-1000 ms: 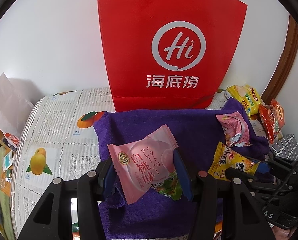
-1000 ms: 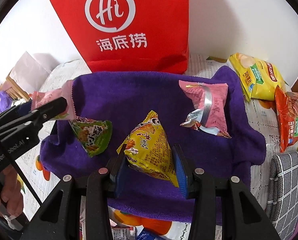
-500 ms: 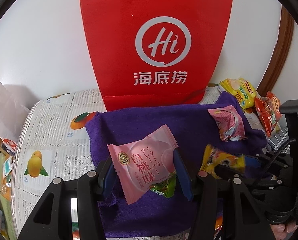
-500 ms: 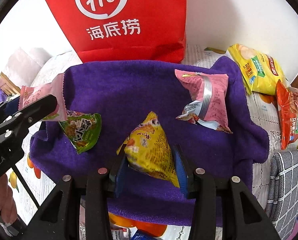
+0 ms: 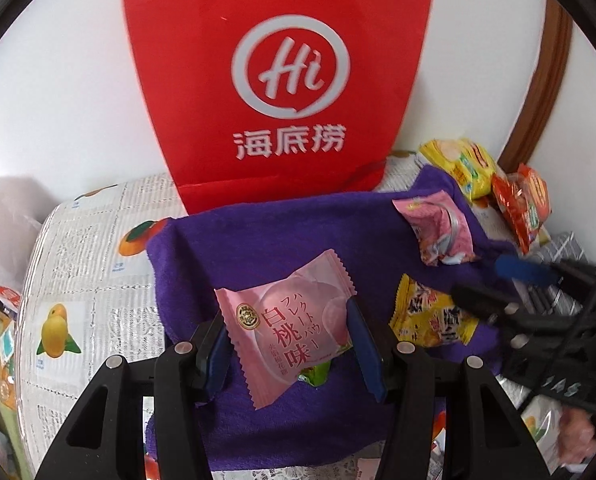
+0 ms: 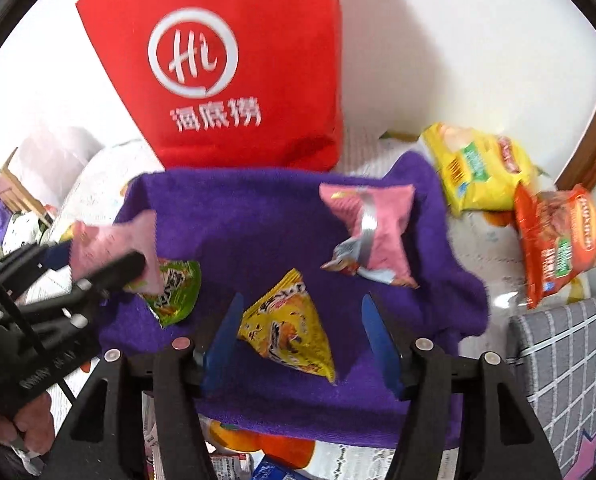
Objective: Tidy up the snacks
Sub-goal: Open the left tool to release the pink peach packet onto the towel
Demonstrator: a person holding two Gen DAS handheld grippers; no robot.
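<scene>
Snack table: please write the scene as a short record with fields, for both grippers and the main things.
left gripper: shut on the pink packet
right gripper: open, jaws just opened; yellow packet lies between them on the purple towel
green packet: on the towel, partly under the pink packet
red bag: upright behind the towel
crumpled pink packet: on the towel, right side

red bag "Hi 海底捞", pink packet "白桃味"

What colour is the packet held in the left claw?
Pale pink packet with red lettering; clearest in the left wrist view.
</scene>
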